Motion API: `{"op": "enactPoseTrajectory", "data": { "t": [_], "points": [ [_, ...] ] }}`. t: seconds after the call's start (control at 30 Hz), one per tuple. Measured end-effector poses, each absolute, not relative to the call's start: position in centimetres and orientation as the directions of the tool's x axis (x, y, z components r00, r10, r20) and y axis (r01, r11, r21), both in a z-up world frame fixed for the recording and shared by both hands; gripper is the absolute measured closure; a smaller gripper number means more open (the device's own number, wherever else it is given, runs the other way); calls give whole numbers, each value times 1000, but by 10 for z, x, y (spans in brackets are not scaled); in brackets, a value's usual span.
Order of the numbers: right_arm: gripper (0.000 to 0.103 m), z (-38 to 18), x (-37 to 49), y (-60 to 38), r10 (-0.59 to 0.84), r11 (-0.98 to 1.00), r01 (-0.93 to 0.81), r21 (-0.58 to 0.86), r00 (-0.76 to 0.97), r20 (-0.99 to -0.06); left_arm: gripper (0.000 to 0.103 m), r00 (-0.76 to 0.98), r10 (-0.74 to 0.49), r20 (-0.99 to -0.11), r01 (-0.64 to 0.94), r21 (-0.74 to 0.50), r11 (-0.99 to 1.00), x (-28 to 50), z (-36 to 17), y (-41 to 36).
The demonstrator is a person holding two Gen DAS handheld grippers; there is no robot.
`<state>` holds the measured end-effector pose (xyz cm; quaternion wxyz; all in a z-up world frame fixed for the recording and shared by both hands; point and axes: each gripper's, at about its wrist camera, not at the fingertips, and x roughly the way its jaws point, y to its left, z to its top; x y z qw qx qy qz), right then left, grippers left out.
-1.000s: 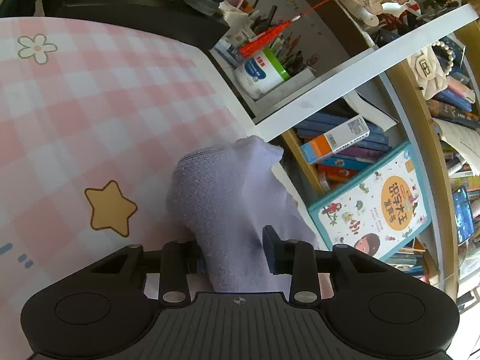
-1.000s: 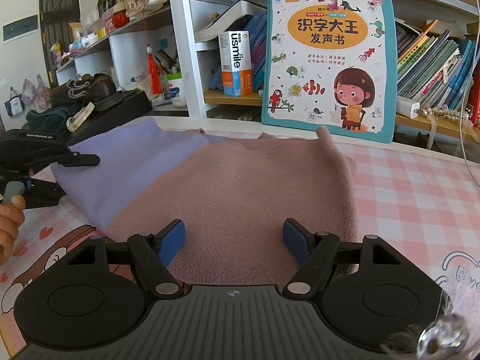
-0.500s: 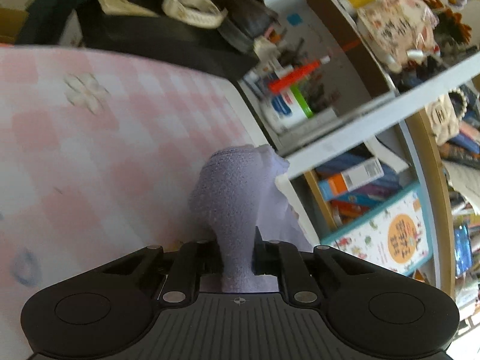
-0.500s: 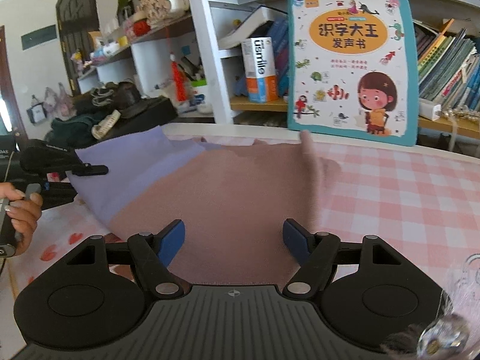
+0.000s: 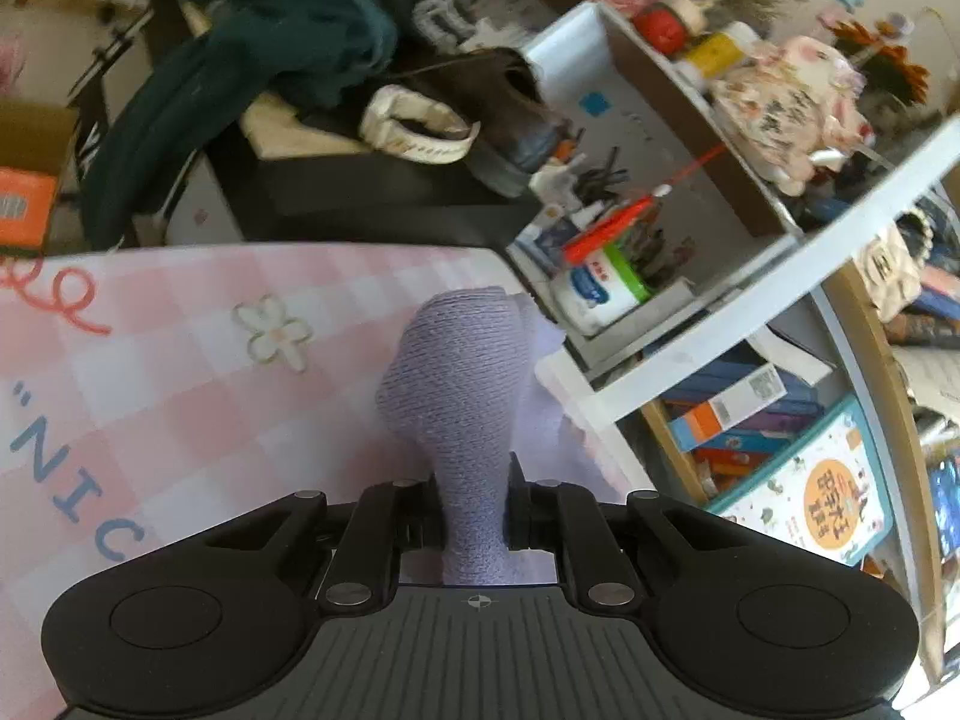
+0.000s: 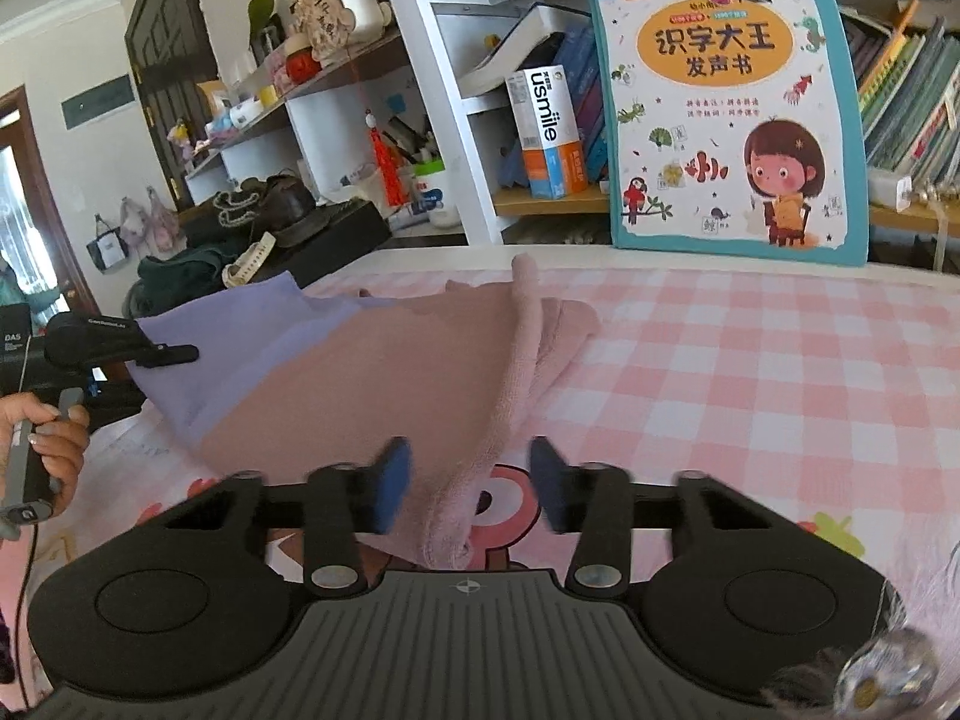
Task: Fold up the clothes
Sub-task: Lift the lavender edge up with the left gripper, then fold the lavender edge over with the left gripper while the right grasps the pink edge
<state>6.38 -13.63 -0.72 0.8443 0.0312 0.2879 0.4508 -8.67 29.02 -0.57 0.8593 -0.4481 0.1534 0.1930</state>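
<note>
left fingers clenched on the garment's lilac end, right fingers released astride its pink edge

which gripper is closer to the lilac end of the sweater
Left. The left gripper is shut on the lilac end, bunching it. The right gripper is open around the pink hem at the opposite side.

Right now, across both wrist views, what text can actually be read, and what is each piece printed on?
"识字大王" and "发声书": cover of the children's book leaning on the shelf.
"usmile": upright white and orange box on the shelf.
"NIC": blue letters on the pink checked table cover, cut off at the edge.
Small print on the book cover, the book spines, the white tub and the left gripper's body: too small or blurred.
</note>
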Motion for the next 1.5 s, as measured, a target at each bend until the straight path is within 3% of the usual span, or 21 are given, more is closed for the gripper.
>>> {"op": "enactPoseTrajectory", "data": {
  "t": [0.23,0.43,0.63,0.7,0.83,0.87,1.0,1.03,1.1,1.2,1.37,1.43,1.5],
  "points": [
    [80,-12,67,-134,768,602,-729,326,418,-485,90,905,203,-374,-408,-629,662,-77,29,258],
    [80,-16,69,-131,758,610,-721,329,411,-506,90,936,184,-302,-318,-490,812,-65,63,208],
    [80,-17,69,-131,757,612,-716,337,406,-511,90,963,90,-255,-169,-309,936,-46,83,138],
    [80,-17,71,-133,758,613,-710,346,406,-511,89,961,36,-274,-102,-233,967,-37,80,108],
    [80,-17,73,-136,759,616,-698,365,404,-510,79,904,-66,-422,37,-75,996,-12,54,49],
    [80,-17,74,-137,760,617,-695,369,403,-510,76,879,-72,-472,68,-26,997,-6,43,36],
    [80,-17,79,-143,760,624,-673,397,404,-509,61,862,-38,-506,107,109,988,-2,22,14],
    [80,-17,81,-146,762,625,-665,409,404,-506,57,859,-52,-509,116,93,989,-2,22,16],
    [79,-17,84,-150,767,624,-650,434,404,-498,41,851,-89,-517,135,53,989,-1,21,21],
    [78,-16,88,-157,775,622,-626,471,404,-486,30,841,-144,-522,170,3,985,-4,22,24],
    [72,-13,95,-170,772,633,-586,506,437,-461,28,819,-302,-487,262,-149,953,-18,36,37],
    [62,-12,99,-177,783,622,-558,549,444,-437,28,819,-369,-440,286,-244,926,-24,46,54],
    [52,-11,103,-185,794,606,-527,596,450,-409,28,853,-353,-383,257,-280,925,-29,55,72]
  ]
}}
